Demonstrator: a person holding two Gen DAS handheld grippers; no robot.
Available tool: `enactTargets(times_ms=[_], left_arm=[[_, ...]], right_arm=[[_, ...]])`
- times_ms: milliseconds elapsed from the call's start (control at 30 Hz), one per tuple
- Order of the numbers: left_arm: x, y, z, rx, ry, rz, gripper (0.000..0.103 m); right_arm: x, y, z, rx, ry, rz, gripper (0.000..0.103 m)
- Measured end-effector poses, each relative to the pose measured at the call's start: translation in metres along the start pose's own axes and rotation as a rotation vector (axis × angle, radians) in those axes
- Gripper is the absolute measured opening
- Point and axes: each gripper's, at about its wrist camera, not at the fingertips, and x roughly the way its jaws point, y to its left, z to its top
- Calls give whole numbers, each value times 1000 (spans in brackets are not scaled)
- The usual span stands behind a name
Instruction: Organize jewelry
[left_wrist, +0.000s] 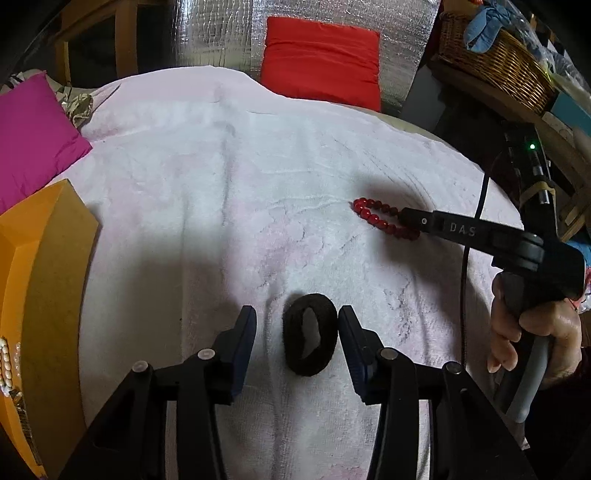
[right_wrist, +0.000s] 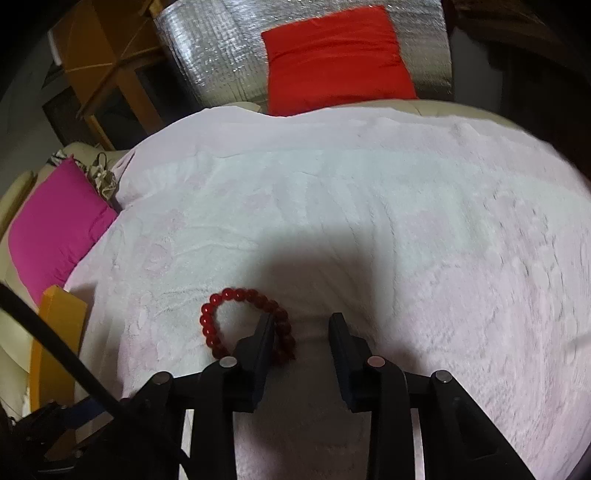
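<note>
black plastic fingers of the left gripper (left_wrist: 297, 339) stand apart on either side of a dark hair tie (left_wrist: 309, 334), which lies flat on the pale pink towel (left_wrist: 258, 184); the right finger looks just beside the tie's edge, the left one clear of it, so nothing is clamped yet. the right gripper (right_wrist: 301, 332) has its fingers parted too, the left one poked down through the ring of a red bead bracelet (right_wrist: 221, 306), the far side of the beads sitting in the gap between the two pads without being pinched.

judging by this, both hands are at the pick-up step, each lining up on its own piece. next each pair needs to close squarely on its piece: the tie is soft and should squash easily, while the round beads may roll out unless the pads meet the strand squarely. an orange box (left_wrist: 48, 266) at the left edge, with pearl pieces in it, is the likely place for them.

both grippers tilt steeply down toward the towel. the person's hand (left_wrist: 532, 339) wraps the right gripper's handle, reaching in from the right.
</note>
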Motion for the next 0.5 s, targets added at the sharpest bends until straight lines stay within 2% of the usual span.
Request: enactTargets(times_ms=[33,100,233,367,500], left_arm=[[0,0,1,-5,-1,0,47],[-1,2,1,-12,-6,6,48],[-6,3,1,-8,-22,23,48],[-6,3,0,1,-27,28,48],[-10,7,-2,-18,-20,7,55]], right_arm=[[1,3,-1,-19,0,-11,17],[0,11,-4,-74,-7,-38,11],[-8,10,-9,-96,-8,-37,10],[-25,-1,-16,-64,4,-20,10],[-46,-8,-28,-59,5,-13,10]])
